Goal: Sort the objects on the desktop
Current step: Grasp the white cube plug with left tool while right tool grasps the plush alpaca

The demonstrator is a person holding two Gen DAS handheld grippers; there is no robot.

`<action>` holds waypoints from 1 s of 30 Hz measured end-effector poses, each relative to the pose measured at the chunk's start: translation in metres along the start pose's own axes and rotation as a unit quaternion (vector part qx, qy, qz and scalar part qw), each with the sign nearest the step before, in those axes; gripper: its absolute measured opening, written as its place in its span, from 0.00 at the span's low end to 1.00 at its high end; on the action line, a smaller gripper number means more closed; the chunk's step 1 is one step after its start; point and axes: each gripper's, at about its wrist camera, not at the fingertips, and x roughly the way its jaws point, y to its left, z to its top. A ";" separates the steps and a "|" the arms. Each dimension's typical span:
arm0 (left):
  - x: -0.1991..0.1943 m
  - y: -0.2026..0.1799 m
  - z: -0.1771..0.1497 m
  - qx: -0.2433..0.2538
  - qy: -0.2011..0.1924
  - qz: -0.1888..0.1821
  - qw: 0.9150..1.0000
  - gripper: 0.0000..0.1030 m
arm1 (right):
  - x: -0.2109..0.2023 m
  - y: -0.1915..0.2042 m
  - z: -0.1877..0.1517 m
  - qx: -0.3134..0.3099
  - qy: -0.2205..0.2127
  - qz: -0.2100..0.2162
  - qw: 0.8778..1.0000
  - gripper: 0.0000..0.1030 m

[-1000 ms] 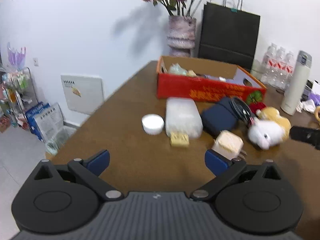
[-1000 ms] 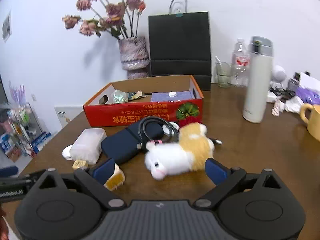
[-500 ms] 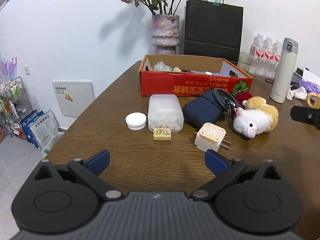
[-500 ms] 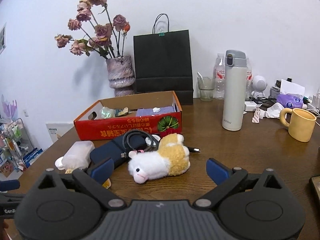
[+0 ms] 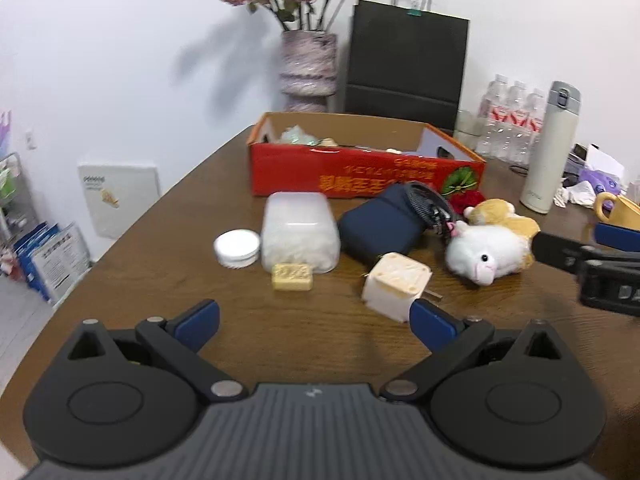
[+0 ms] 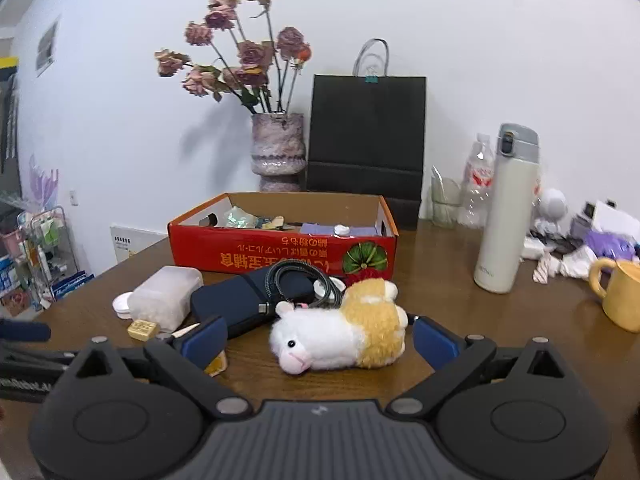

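While both claws hover low over the brown wooden table (image 5: 168, 248), each stands wide with nothing between its blue pads: the left claw (image 5: 314, 318) faces bare wood, and the right claw (image 6: 320, 338) frames a fluffy white-and-yellow plush animal (image 6: 340, 336) lying on its side. Behind the toy sits a smooth navy pouch (image 6: 248, 300) with a coiled black braided cable (image 6: 296, 280) on top, beside a frosted, rounded plastic container (image 6: 166, 298). Farther back stands an open red cardboard box (image 6: 280, 256) already holding small items.

The left wrist view gives what the right one mostly hides: a cream cube-shaped plug adapter (image 5: 396, 284) with an embossed top just beyond the right pad, a small yellowish embossed block (image 5: 292, 277) touching the container's front, and a round white lid (image 5: 237, 247) beside it. The right wrist view alone shows fully the tall matte white flask (image 6: 504, 212) and the yellow mug (image 6: 622, 294).
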 end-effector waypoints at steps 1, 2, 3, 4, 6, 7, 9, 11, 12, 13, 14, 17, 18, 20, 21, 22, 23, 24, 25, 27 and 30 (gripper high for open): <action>0.005 -0.003 0.001 0.004 0.004 -0.006 1.000 1.00 | 0.006 -0.003 -0.001 0.001 0.001 0.003 1.000 0.94; 0.011 -0.006 0.004 0.007 0.009 -0.010 1.000 1.00 | 0.013 -0.006 -0.001 0.005 0.004 0.007 1.000 0.91; 0.017 -0.009 0.006 0.012 0.013 -0.016 1.000 1.00 | 0.020 -0.010 -0.001 0.009 0.009 0.012 1.000 0.89; 0.023 -0.013 0.008 0.019 0.015 -0.020 1.000 1.00 | 0.026 -0.013 -0.001 0.014 0.014 0.013 1.000 0.88; 0.034 -0.021 0.013 0.029 0.013 -0.032 0.999 1.00 | 0.041 -0.019 -0.002 0.022 0.027 0.014 0.999 0.83; 0.040 -0.025 0.015 0.033 0.010 -0.044 0.998 1.00 | 0.047 -0.021 -0.003 0.023 0.032 0.015 0.999 0.82; 0.052 -0.031 0.018 0.042 0.014 -0.071 0.996 1.00 | 0.059 -0.027 -0.003 0.026 0.043 0.007 0.999 0.82; 0.066 -0.038 0.021 0.048 0.024 -0.081 0.995 1.00 | 0.067 -0.035 -0.001 0.044 0.045 -0.002 0.998 0.84; 0.073 -0.041 0.022 0.049 0.032 -0.078 0.995 1.00 | 0.071 -0.041 0.001 0.061 0.047 -0.005 0.997 0.84; 0.079 -0.043 0.023 0.048 0.040 -0.078 0.995 0.95 | 0.075 -0.047 0.003 0.077 0.051 -0.006 0.996 0.84; 0.084 -0.045 0.024 0.046 0.047 -0.083 0.994 0.91 | 0.081 -0.054 0.006 0.097 0.056 -0.007 0.994 0.84; 0.094 -0.047 0.023 0.045 0.066 -0.099 0.992 0.67 | 0.102 -0.067 0.015 0.145 0.079 -0.007 0.986 0.84; 0.095 -0.048 0.021 0.051 0.068 -0.101 0.991 0.60 | 0.110 -0.069 0.019 0.153 0.087 -0.005 0.984 0.82; 0.094 -0.049 0.020 0.059 0.067 -0.113 0.990 0.60 | 0.126 -0.069 0.025 0.151 0.104 -0.009 0.983 0.72; 0.094 -0.049 0.019 0.059 0.067 -0.119 0.989 0.60 | 0.134 -0.065 0.026 0.144 0.115 -0.015 0.983 0.60; 0.093 -0.048 0.019 0.057 0.068 -0.125 0.988 0.60 | 0.142 -0.064 0.026 0.137 0.125 -0.016 0.982 0.55; 0.092 -0.047 0.019 0.055 0.069 -0.128 0.988 0.60 | 0.147 -0.062 0.024 0.132 0.132 -0.012 0.982 0.49; 0.091 -0.047 0.019 0.053 0.068 -0.130 0.988 0.60 | 0.147 -0.059 0.023 0.126 0.127 -0.017 0.984 0.49; 0.087 -0.047 0.019 0.055 0.064 -0.132 0.988 0.60 | 0.146 -0.056 0.022 0.118 0.124 -0.021 0.985 0.48; 0.080 -0.048 0.018 0.060 0.054 -0.139 0.987 0.59 | 0.138 -0.052 0.019 0.107 0.121 -0.028 0.986 0.44; 0.068 -0.050 0.020 0.060 0.044 -0.144 0.987 0.59 | 0.122 -0.051 0.018 0.104 0.118 -0.026 0.987 0.41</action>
